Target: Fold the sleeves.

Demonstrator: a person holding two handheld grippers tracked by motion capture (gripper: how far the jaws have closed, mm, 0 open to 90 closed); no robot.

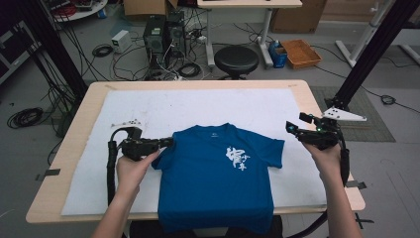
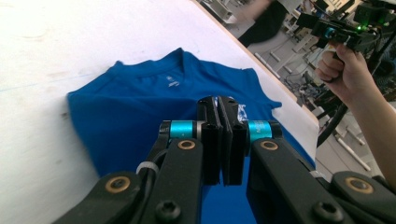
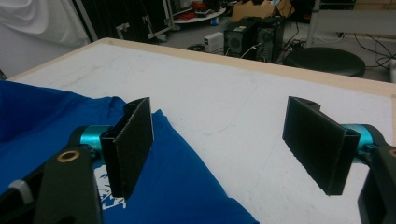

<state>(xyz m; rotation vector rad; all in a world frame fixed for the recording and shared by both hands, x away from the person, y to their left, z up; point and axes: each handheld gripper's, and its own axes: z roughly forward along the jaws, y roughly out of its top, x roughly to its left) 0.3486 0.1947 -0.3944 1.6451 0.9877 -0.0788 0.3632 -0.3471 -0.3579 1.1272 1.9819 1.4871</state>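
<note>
Blue T-shirt (image 1: 218, 173): white brush-style characters on chest, right of centre, too small to read. Small white mark below collar (image 1: 213, 134), illegible. No other readable text.

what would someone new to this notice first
The blue t-shirt grabs the eye, spread on the white table cover with its hem hanging over the near edge and white lettering on the chest. The left hand-held gripper sits at one sleeve with its jaws closed, while the right hand-held gripper is held beside the other sleeve, jaws wide open. Behind the table, cables and computer towers clutter the floor.
</note>
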